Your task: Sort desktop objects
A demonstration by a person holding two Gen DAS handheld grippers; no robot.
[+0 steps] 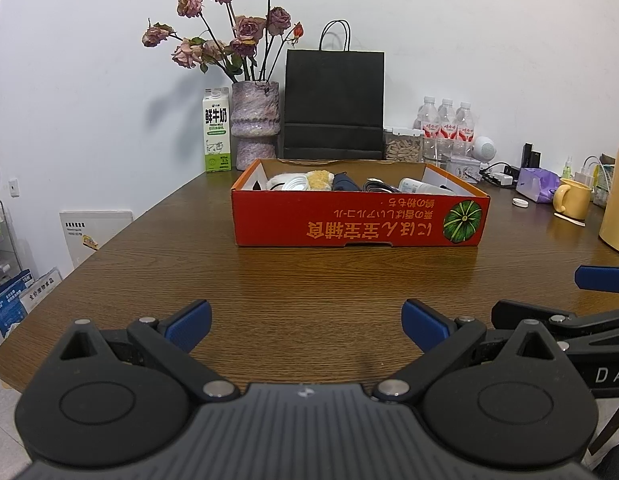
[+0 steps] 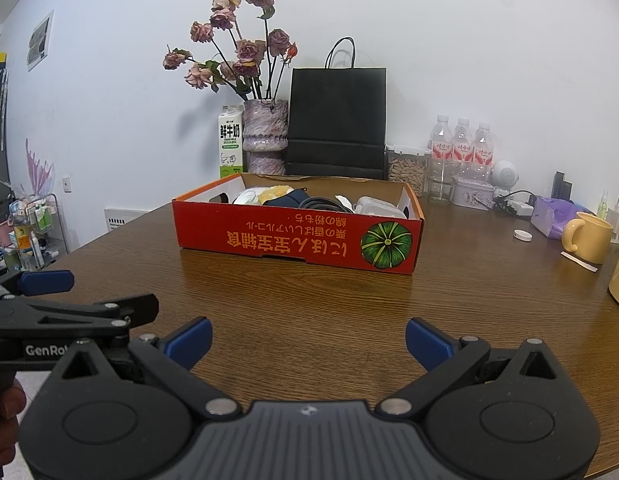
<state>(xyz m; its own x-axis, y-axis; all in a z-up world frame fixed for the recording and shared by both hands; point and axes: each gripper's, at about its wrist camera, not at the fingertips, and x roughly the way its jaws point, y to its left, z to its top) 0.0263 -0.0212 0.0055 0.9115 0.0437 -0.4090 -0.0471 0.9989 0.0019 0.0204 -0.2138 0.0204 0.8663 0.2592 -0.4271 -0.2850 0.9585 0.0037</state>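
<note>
Though shallow, rectangular red cardboard box (image 1: 357,222)

Centre foreground: bare tabletop (image 1: 309,280) up to the red box (image 1: 357,224).
Right edge: yellow mug (image 2: 587,238) and clutter block passage.

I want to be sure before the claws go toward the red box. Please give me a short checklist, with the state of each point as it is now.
1. Left claw open and empty: ok.
2. Right claw open and empty: ok.
3. Bare table between the claws and the red box: ok, nothing lies there.
4. Box top open, so the things inside can be reached: ok.
5. Which thing in the box to pick first: cannot tell; they lie crowded and the front wall hides part of them.
6. Yellow mug and white cap clear of the path: ok, both stand to the right of the box.
</note>
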